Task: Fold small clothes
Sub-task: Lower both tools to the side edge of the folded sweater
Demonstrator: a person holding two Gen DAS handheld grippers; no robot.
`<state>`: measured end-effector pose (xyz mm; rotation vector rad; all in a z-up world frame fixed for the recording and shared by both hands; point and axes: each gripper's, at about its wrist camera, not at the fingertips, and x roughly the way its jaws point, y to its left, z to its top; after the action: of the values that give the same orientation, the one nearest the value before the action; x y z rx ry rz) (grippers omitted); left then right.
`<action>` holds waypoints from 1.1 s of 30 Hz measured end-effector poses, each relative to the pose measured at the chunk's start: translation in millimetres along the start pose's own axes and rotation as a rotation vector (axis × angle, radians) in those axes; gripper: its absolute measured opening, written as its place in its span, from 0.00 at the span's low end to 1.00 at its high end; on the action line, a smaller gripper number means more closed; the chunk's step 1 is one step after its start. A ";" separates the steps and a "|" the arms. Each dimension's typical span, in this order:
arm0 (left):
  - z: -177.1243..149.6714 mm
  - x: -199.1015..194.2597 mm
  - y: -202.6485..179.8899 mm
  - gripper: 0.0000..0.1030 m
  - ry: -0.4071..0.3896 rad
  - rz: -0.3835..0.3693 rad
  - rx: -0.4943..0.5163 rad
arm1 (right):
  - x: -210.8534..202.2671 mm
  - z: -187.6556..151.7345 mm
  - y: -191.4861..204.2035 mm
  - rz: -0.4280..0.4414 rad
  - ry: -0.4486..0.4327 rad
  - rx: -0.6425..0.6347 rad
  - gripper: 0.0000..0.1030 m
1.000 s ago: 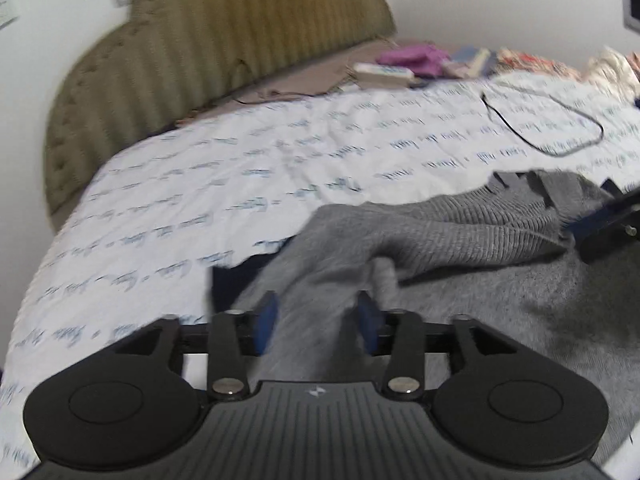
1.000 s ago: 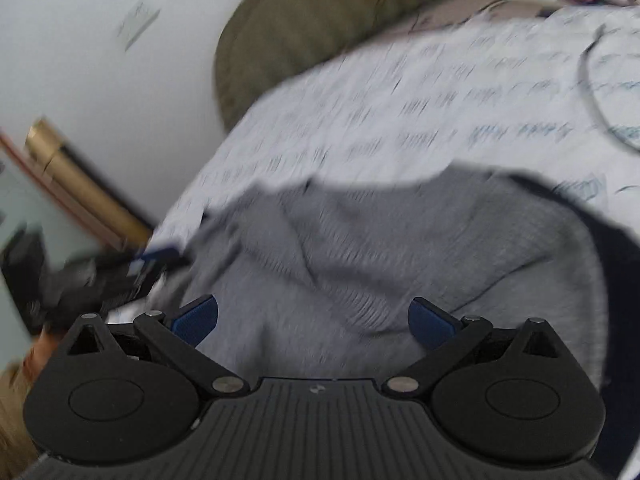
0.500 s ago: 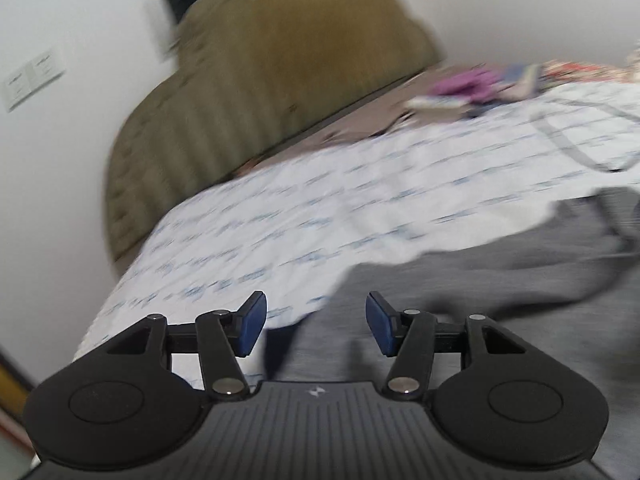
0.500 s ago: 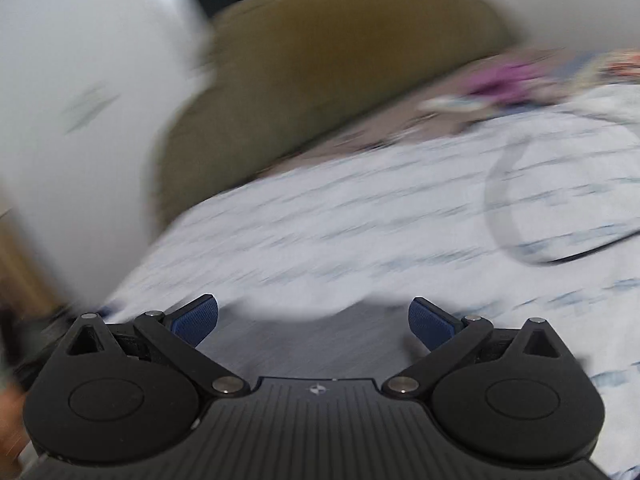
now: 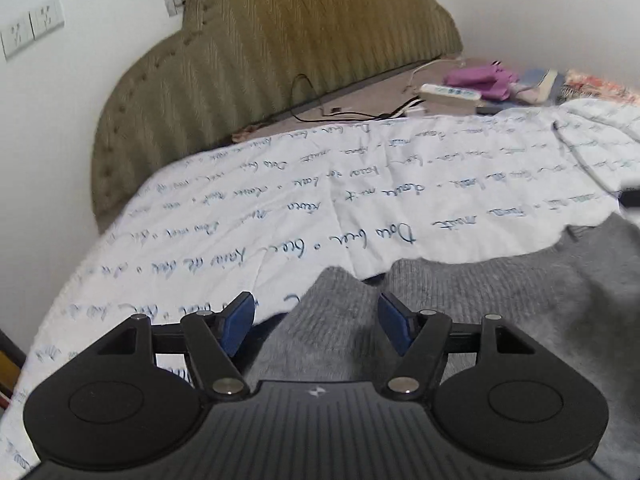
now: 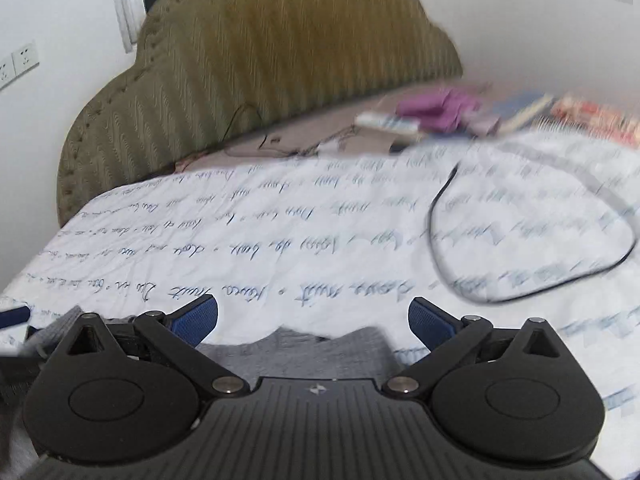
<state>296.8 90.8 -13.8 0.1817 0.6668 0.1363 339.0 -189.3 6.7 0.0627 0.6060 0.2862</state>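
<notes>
A bed fills both views, covered by a white sheet (image 5: 360, 184) printed with rows of blue handwriting; behind it stands an olive, scalloped headboard (image 5: 288, 40) against a white wall, with wall sockets (image 5: 32, 26) at the left edge. On the near part of the sheet lies a grey knitted garment (image 5: 500, 300), rumpled rather than flat; in the left wrist view its long axis runs roughly left to right across the lower frame, one rounded lobe of it pushing up toward the headboard between the fingers, the rest spreading away to the right edge; which end is neck or hem cannot be told. In the right wrist view only a strip of the same grey knit (image 6: 320, 346) shows, just above the gripper body. A black cable (image 6: 440, 216) loops over the sheet on the right, well apart from the garment; at the head of the bed sit a white power strip (image 5: 448, 94), a purple cloth (image 5: 480, 78) and some books, blurred. The left gripper (image 5: 316, 320) hangs over the garment with its blue-padded fingers moderately apart, nothing between them gripped; the right gripper (image 6: 312, 320) has its fingers spread wide, holding nothing.
</notes>
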 end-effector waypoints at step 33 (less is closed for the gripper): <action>-71.5 -55.8 26.6 0.71 0.029 -0.016 -0.015 | -69.6 -97.2 86.3 -0.060 0.193 -0.238 1.00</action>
<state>206.9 115.4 -29.8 0.1598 0.6960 0.1290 207.7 -128.8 -22.4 -0.2139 0.7603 0.3069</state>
